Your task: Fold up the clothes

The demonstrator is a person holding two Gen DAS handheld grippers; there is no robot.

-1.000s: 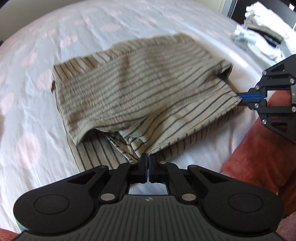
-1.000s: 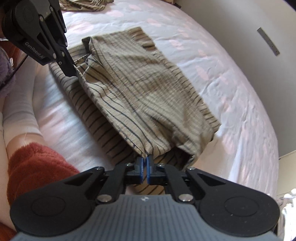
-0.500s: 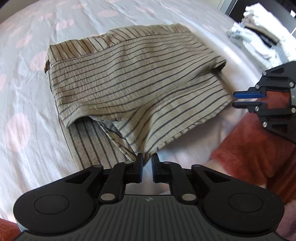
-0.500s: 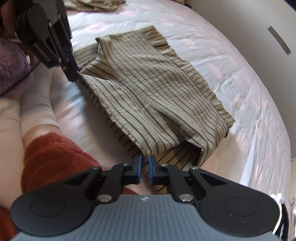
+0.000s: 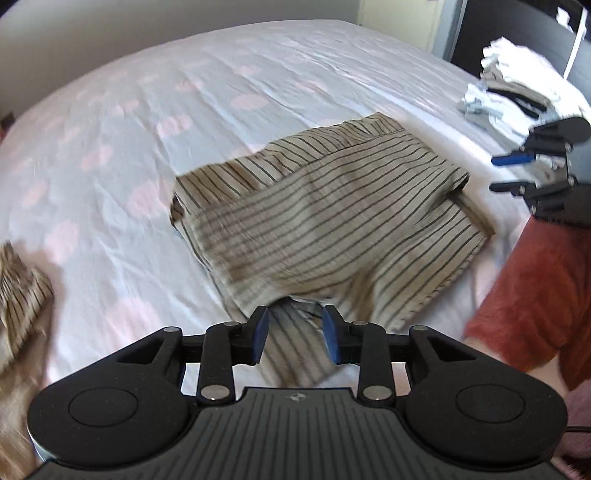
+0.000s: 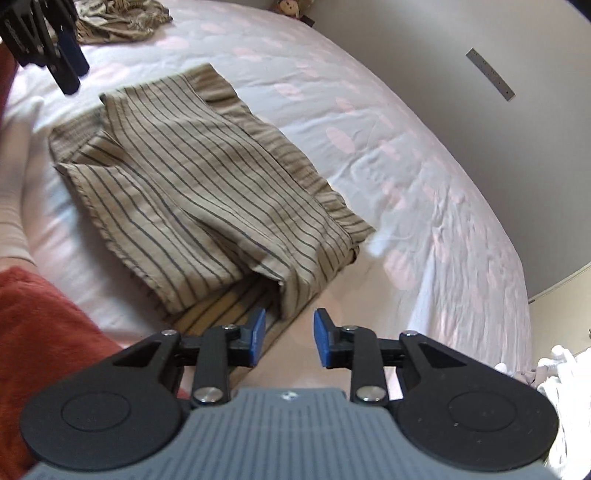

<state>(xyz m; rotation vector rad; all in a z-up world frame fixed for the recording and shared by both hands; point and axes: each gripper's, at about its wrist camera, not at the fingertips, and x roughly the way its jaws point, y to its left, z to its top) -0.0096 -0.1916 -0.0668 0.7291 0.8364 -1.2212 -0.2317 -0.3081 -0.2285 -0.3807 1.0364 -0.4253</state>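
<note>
A beige garment with dark stripes lies folded on the bed; it also shows in the right wrist view. My left gripper is open and empty, just above the garment's near edge. My right gripper is open and empty at the garment's other near corner; in the left wrist view it shows at the right, apart from the cloth. The left gripper shows at the top left of the right wrist view, open.
The bed has a white sheet with pink spots. A second striped garment lies crumpled at the left; it also shows in the right wrist view. A stack of folded clothes sits at the far right. A red-sleeved arm is nearby.
Both grippers opened and let go of the striped garment's edge, then drew back and up. The garment now lies flat on the bed.
</note>
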